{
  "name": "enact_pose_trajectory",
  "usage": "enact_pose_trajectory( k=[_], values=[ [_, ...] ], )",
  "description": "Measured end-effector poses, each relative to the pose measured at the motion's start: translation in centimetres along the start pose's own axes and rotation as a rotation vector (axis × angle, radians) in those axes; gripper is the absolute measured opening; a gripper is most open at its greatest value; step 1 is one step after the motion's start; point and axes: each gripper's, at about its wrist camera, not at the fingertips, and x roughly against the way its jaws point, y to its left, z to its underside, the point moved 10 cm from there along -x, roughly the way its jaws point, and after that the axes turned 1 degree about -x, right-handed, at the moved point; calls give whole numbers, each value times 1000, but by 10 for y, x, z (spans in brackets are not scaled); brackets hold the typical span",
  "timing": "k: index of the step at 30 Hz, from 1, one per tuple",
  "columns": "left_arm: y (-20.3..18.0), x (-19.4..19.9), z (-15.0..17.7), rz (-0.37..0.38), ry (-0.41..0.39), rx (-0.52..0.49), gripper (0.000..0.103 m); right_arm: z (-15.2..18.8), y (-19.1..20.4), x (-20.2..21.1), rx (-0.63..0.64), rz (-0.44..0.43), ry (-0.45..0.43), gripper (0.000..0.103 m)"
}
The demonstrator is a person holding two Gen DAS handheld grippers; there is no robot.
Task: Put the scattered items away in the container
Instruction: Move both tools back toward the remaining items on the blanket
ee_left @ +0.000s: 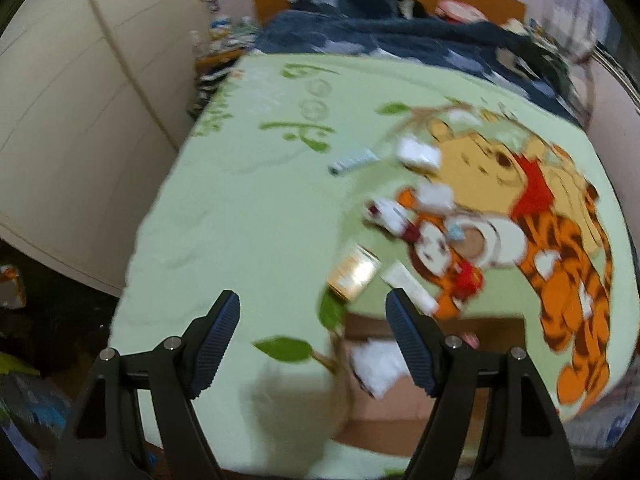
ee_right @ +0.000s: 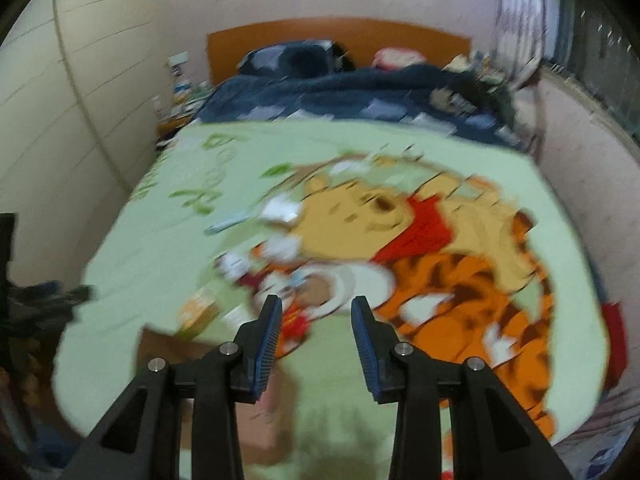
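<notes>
Two grippers hang over a bed with a green cartoon blanket (ee_left: 224,208). Near its foot edge sits a cardboard box (ee_left: 400,408) holding a white packet (ee_left: 378,364). Small boxes (ee_left: 354,272) and tubes (ee_left: 354,162) lie scattered mid-blanket; its left side is bare. Left gripper (ee_left: 312,344) gapes wide, empty; right gripper (ee_right: 316,344) is narrower, parted, also empty.
</notes>
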Motion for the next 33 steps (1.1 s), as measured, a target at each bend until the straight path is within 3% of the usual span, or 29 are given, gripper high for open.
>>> enact_pose_trajectory(
  k=[3,5,7,14,20,23,27,30,31,33],
  values=[
    [24,-1,-20,-37,-29,48,87,-27,-32,0,0,63,-34,42],
    [38,-1,-31,-56,-49,77,92,-40,-45,-3,-16,70,-53,73],
    [48,-2,-37,-70,-55,102,96,-46,-51,-10,-53,43,-60,94],
    [57,-7,-48,-83,-59,147,97,-55,-50,-32,-163,-46,-99,94],
    [49,-16,-69,-110,-80,100,98,-63,-34,-44,-139,-81,-144,94],
    [42,-31,-80,-75,-54,81,99,-78,-34,-53,-118,-110,-181,94],
    [33,-56,-104,-13,-19,69,99,-109,-41,-78,-47,-91,-170,94],
    [23,-81,-129,160,9,130,99,-128,-40,-113,-5,-88,-114,94],
    [18,-94,-135,249,44,180,102,-135,-40,-124,9,-87,-95,94],
    [16,-127,-134,316,149,284,103,-146,-37,-152,41,-80,-41,94]
  ],
)
